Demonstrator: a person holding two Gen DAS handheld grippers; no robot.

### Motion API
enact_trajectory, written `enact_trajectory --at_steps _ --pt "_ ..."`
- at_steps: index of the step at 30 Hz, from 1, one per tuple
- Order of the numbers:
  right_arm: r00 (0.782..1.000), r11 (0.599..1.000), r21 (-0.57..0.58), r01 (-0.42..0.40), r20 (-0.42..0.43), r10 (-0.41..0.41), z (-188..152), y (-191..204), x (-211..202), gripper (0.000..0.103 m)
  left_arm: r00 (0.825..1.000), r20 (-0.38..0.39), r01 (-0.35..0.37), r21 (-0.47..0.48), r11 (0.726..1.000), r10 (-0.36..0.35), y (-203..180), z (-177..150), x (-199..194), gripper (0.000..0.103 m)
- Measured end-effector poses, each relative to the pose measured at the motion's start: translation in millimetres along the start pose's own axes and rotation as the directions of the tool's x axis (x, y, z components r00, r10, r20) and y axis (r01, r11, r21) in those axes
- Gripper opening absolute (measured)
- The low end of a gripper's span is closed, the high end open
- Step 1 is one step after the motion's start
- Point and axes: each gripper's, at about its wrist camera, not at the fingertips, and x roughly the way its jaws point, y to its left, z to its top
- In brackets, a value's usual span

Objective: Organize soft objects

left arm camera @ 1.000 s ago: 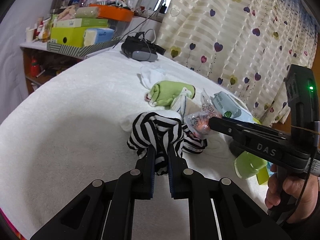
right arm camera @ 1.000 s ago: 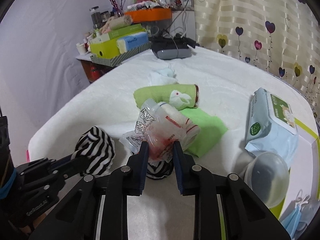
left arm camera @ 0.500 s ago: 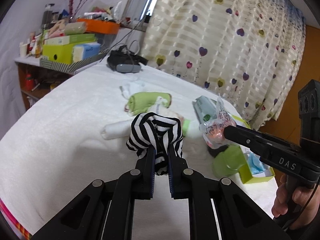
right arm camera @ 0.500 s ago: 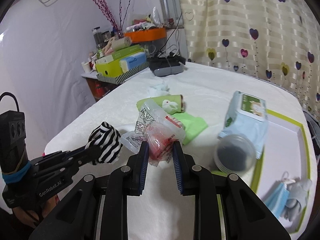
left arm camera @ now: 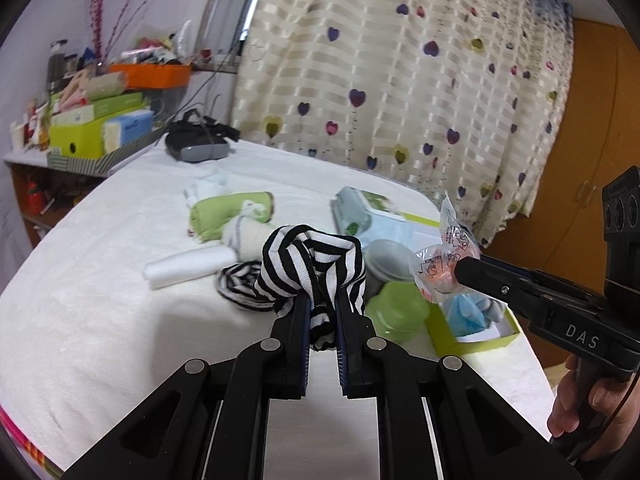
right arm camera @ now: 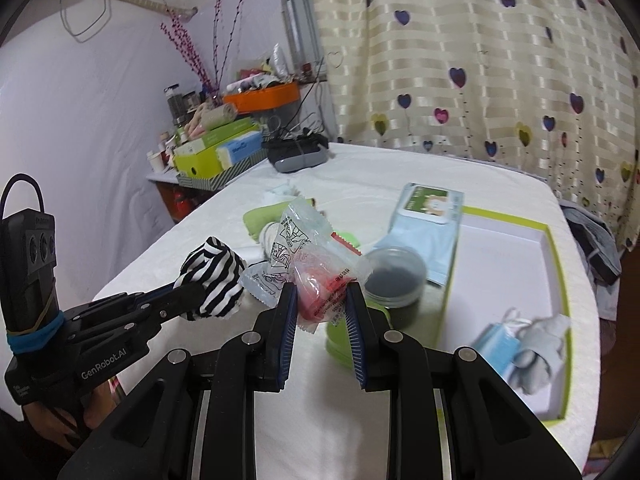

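My left gripper (left arm camera: 322, 304) is shut on a black-and-white striped cloth (left arm camera: 312, 268) and holds it above the white bed; it also shows in the right wrist view (right arm camera: 212, 276). My right gripper (right arm camera: 321, 300) is shut on a clear plastic packet with red contents (right arm camera: 316, 268), held in the air; the packet shows in the left wrist view (left arm camera: 444, 264). A white box with a green rim (right arm camera: 556, 256) lies at the right and holds a blue face mask (right arm camera: 496, 344) and a grey cloth (right arm camera: 540, 356).
On the bed lie a green rolled towel (left arm camera: 224, 216), a white rolled cloth (left arm camera: 188, 268), a second striped piece (left arm camera: 236, 284), a wipes pack (right arm camera: 428, 220), a grey-lidded jar (right arm camera: 394, 276) and a green lid (left arm camera: 396, 312). A cluttered shelf (left arm camera: 96, 128) stands at the back left.
Both grippers have risen from the bed with their loads and swung right toward the green-rimmed box. The striped cloth and the packet stay gripped.
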Motion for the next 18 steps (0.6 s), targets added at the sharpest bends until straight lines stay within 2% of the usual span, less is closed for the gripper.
enact_trajectory --at_steps 18 --pt "0.998 0.998 0.059 0.032 0.055 -0.035 -16.9 -31.7 -40.0 0.025 0.999 -0.021 0.048 0.091 0.995 -0.046 -50.5 1.9 1.0 0.011"
